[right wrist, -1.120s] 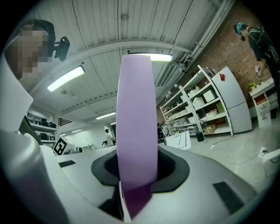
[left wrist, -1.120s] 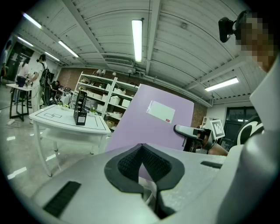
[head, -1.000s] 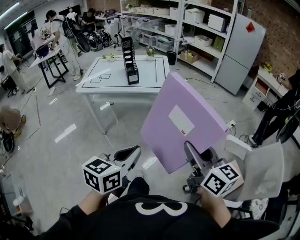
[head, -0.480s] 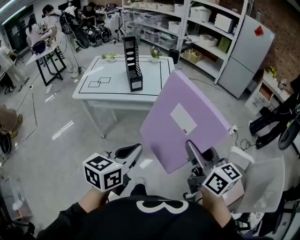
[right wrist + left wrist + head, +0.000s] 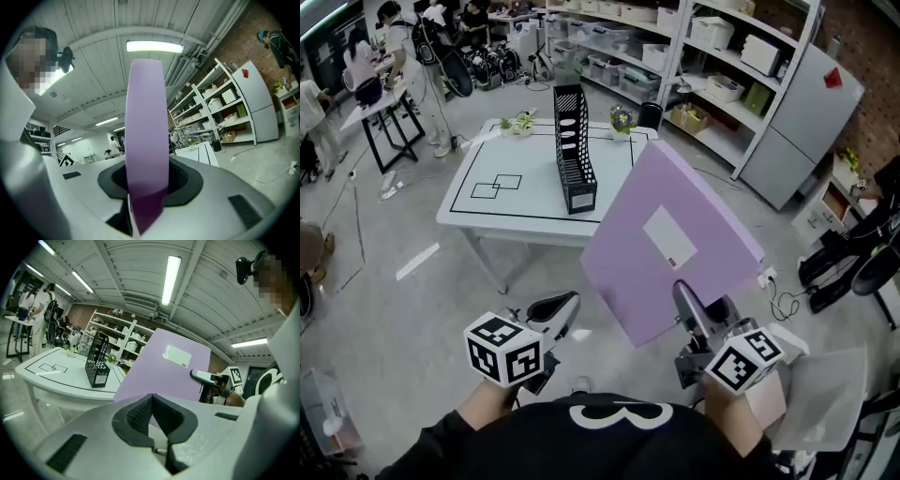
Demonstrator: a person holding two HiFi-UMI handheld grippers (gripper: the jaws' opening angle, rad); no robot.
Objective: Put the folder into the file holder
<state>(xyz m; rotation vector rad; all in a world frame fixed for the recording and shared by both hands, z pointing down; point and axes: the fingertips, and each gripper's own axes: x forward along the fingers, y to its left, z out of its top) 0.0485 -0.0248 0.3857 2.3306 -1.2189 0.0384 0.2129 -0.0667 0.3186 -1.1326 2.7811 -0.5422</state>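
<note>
The right gripper [image 5: 694,307] has the purple folder [image 5: 628,267] clamped by its lower edge, jaws about half spread with the pads pressed on either face. In the right gripper view the folder [image 5: 146,126] rises edge-on straight out of the right gripper [image 5: 146,190], filling the gap between the dark pads. It is up in the air, tilted, its broad face with a white label [image 5: 667,239] turned toward the person, out over the grey floor and short of the white table [image 5: 487,217].

The black mesh file holder [image 5: 574,155] stands upright on that table, near its middle, well apart from the folder. From the left gripper view the file holder [image 5: 97,365] sits on the table [image 5: 44,378] to the left of the folder [image 5: 161,373].

The left gripper [image 5: 551,314] hangs low at the person's left, off the folder. Its own view shows the left gripper [image 5: 152,413] with jaw tips meeting and nothing between them. People work at benches in the far left background.
</note>
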